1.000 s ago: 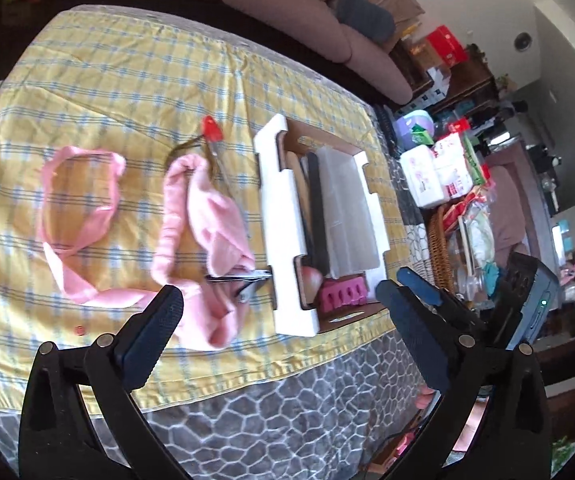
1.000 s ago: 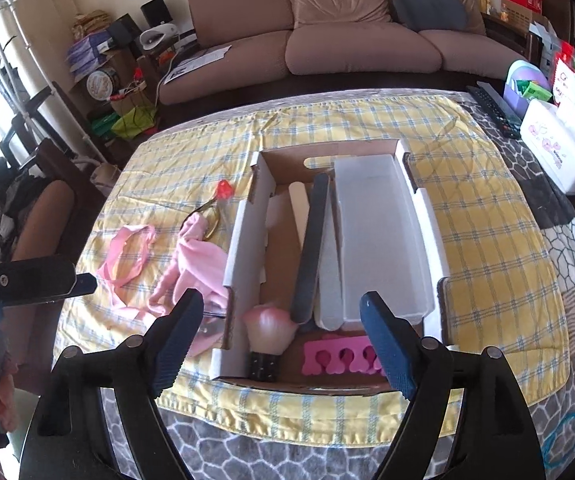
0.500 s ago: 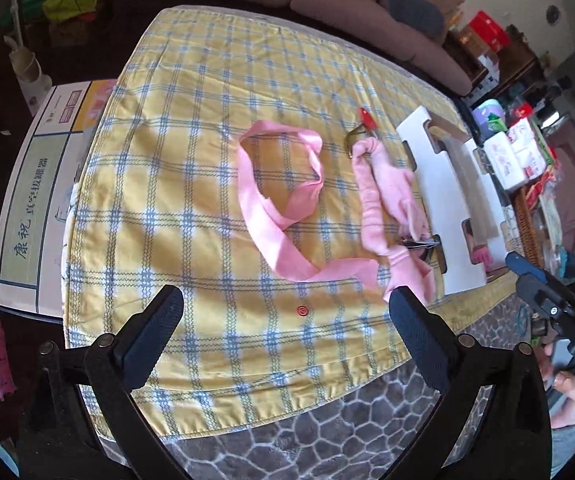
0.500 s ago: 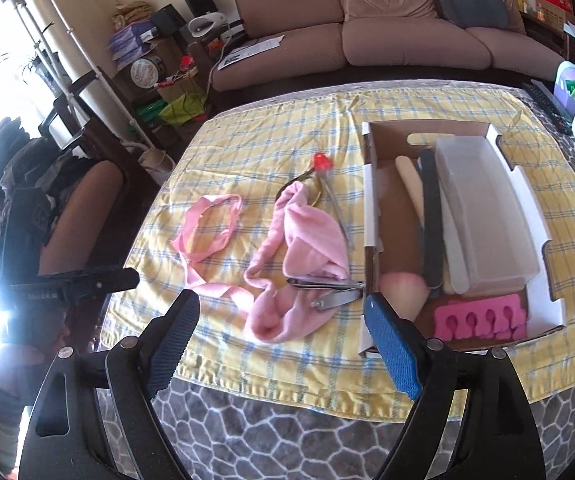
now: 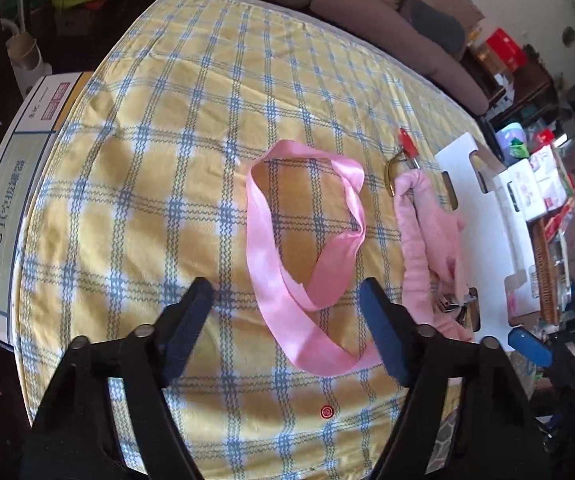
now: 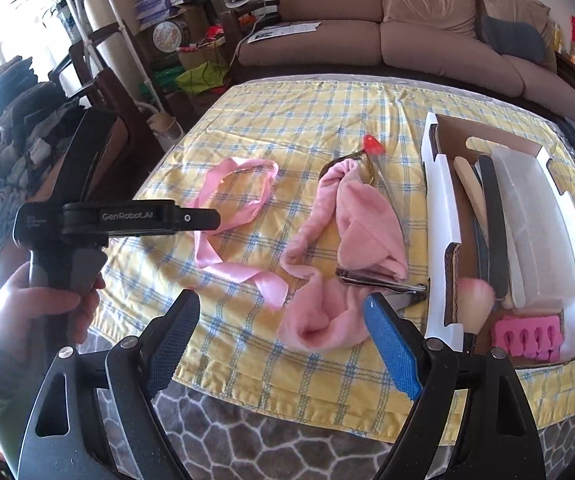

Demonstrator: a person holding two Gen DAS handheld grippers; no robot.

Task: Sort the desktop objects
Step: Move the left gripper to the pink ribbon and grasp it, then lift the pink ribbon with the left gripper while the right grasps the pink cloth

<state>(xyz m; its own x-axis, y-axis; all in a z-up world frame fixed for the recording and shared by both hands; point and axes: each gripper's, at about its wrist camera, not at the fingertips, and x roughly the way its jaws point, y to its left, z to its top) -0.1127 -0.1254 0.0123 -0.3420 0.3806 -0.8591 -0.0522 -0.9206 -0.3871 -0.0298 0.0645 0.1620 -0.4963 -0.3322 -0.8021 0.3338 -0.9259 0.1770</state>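
Observation:
A pink satin ribbon (image 5: pixel 307 248) lies looped on the yellow checked cloth; it also shows in the right wrist view (image 6: pixel 235 208). My left gripper (image 5: pixel 287 312) is open, low over the ribbon's near end. A pink fleece cloth (image 6: pixel 351 240) lies right of it, with metal nail clippers (image 6: pixel 383 280) on it and a red-tipped tool (image 6: pixel 371 146) behind. My right gripper (image 6: pixel 283 340) is open and empty above the table's front edge, facing the fleece cloth. A cardboard box (image 6: pixel 441 216) holds nail files, a clear tray, a pink brush (image 6: pixel 475 296) and a pink toe separator (image 6: pixel 527 336).
A brown sofa (image 6: pixel 427 32) runs behind the table. A printed carton (image 5: pixel 3 216) sits on the floor off the left edge. Cluttered shelves and boxes (image 5: pixel 535 168) stand on the right. A dark chair and stacked items (image 6: pixel 47 128) stand on the left.
My left gripper has swung left from the box and dropped close over the pink ribbon. My right gripper has turned left, so the box now sits at its right.

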